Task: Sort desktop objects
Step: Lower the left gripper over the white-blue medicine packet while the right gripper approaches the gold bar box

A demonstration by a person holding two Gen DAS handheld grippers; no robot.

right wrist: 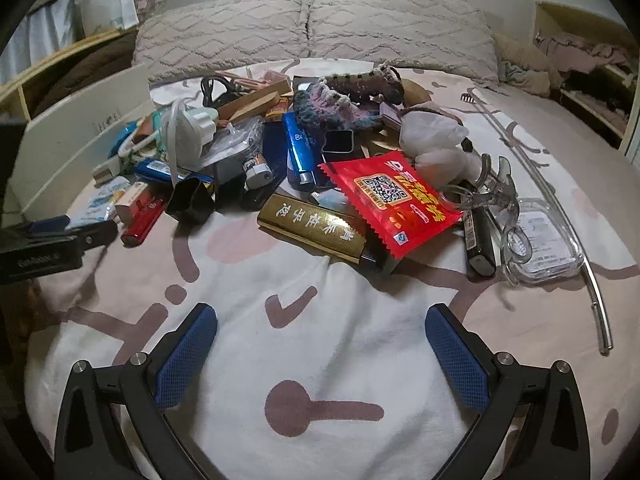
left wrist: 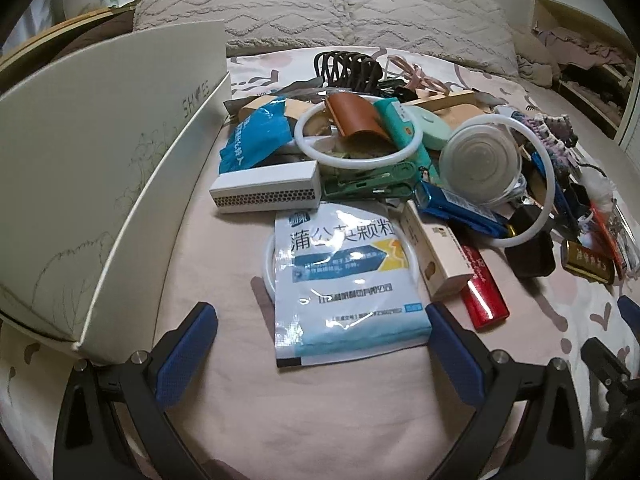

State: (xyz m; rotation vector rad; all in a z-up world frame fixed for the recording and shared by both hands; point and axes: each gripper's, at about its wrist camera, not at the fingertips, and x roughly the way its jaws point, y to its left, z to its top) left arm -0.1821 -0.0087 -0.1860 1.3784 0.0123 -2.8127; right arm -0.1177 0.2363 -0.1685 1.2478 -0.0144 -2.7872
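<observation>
A pile of small objects lies on a patterned bedsheet. In the left wrist view my left gripper is open and empty, its fingers on either side of the near end of a white-and-blue medicine sachet. Beyond it lie a white perforated box, a red tube and a white ring. In the right wrist view my right gripper is open and empty over bare sheet, short of a gold box and a red snack packet.
A white open cardboard box stands at the left of the pile; it also shows in the right wrist view. Pillows lie behind. A clear case and a thin metal rod lie at the right. The left gripper's body shows at the left edge.
</observation>
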